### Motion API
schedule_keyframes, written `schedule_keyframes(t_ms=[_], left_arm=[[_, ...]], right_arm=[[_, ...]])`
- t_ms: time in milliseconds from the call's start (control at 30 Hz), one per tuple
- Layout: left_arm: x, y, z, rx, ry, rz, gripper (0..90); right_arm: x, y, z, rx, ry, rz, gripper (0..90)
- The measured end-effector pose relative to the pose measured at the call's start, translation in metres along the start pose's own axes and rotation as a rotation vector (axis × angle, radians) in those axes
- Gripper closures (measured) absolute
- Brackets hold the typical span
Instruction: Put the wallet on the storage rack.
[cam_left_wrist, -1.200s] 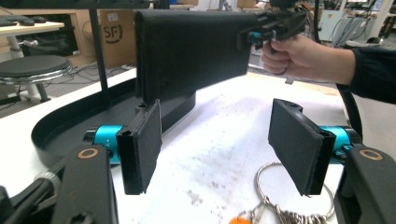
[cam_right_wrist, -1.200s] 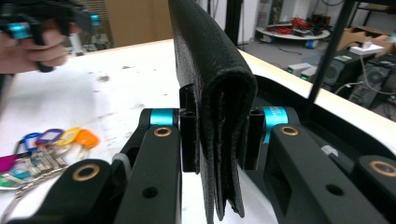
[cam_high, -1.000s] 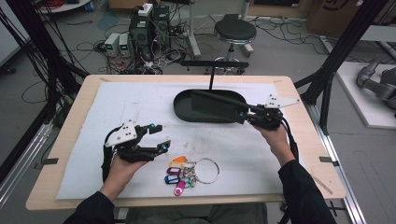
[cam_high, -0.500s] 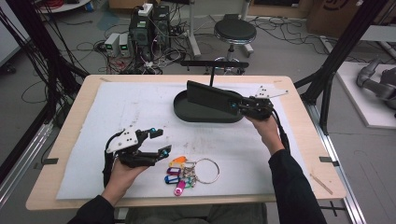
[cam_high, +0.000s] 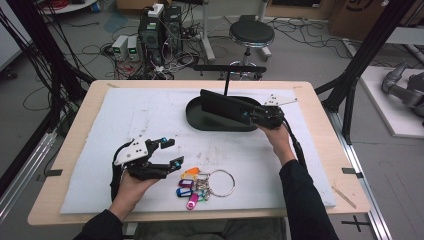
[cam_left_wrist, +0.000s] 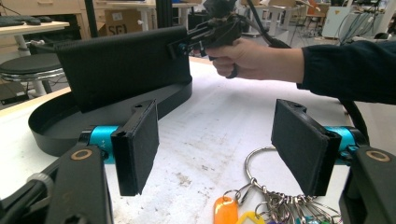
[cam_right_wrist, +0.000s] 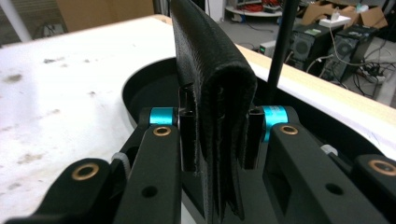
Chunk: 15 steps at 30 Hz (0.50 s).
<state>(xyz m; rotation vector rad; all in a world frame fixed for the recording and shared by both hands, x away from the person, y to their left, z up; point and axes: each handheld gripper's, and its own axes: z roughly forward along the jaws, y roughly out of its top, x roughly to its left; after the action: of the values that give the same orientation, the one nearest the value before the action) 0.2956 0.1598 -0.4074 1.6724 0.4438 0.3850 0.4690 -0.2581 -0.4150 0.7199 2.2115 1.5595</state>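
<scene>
Wallet (cam_high: 227, 106) now lifted on edge over black tray (cam_high: 200, 120), centre frame.
Right gripper (cam_high: 252, 116) clamps it; left gripper (cam_high: 171, 152) waits wide open, empty, beside keyring (cam_high: 205, 183).

A black, textured wallet (cam_high: 227, 107), folded shut, stands on edge and tilted over the black oval tray (cam_high: 200, 121), one end clamped in the right gripper (cam_high: 250, 115), while a ring of keys (cam_high: 202, 183) with orange, blue and pink tags lies flat near the table's front edge.
</scene>
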Motion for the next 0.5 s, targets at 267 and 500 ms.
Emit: schedule_keyframes(t_ms=[267,500], left_arm=[[0.0,-0.001,0.002,0.001,-0.007,0.0,32.2],[0.0,-0.001,-0.001,-0.001,-0.01,0.001,32.2]], right_arm=[[-0.004,-0.004,0.014,0.011,-0.016,-0.004,75.7],[-0.009,-0.011,0.021,0.029,-0.012,0.037,75.1]])
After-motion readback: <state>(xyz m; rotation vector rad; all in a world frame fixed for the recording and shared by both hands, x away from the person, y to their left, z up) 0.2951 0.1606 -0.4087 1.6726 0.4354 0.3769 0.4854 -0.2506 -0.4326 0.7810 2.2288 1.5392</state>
